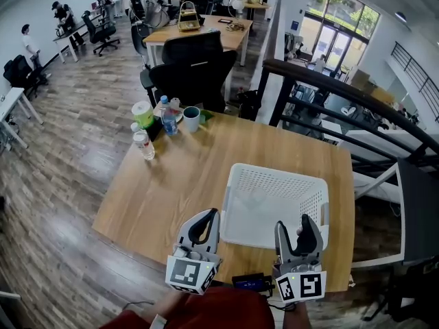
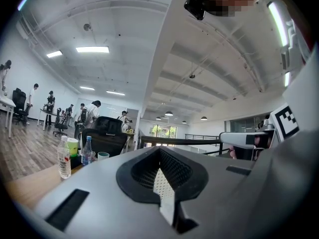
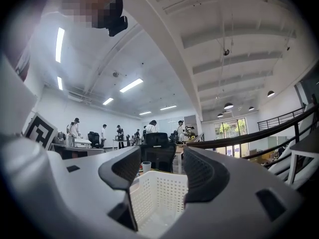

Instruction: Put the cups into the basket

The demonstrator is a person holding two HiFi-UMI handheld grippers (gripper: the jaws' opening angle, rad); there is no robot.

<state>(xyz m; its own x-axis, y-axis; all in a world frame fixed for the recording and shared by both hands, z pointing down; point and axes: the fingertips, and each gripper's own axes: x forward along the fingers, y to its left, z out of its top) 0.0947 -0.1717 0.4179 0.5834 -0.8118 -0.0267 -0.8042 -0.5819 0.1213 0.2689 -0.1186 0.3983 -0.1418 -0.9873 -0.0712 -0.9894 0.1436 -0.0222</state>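
A white perforated basket [image 1: 236, 184] stands on the wooden table [image 1: 171, 184] just ahead of both grippers. It holds nothing that I can see. At the table's far left corner stand a green cup [image 1: 143, 112] and a white cup with a dark inside [image 1: 192, 118]. My left gripper [image 1: 211, 214] hovers at the basket's near left corner with its jaws shut and nothing between them. My right gripper [image 1: 295, 226] hangs over the basket's near right edge, open. In the right gripper view the basket [image 3: 159, 193] shows between the jaws, with the white cup [image 3: 146, 166] far beyond.
Two clear bottles [image 1: 143, 144] [image 1: 168, 118] stand next to the cups. A black office chair [image 1: 195, 67] is behind the table's far edge. A dark railing [image 1: 343, 88] runs along the right. People work at desks far off.
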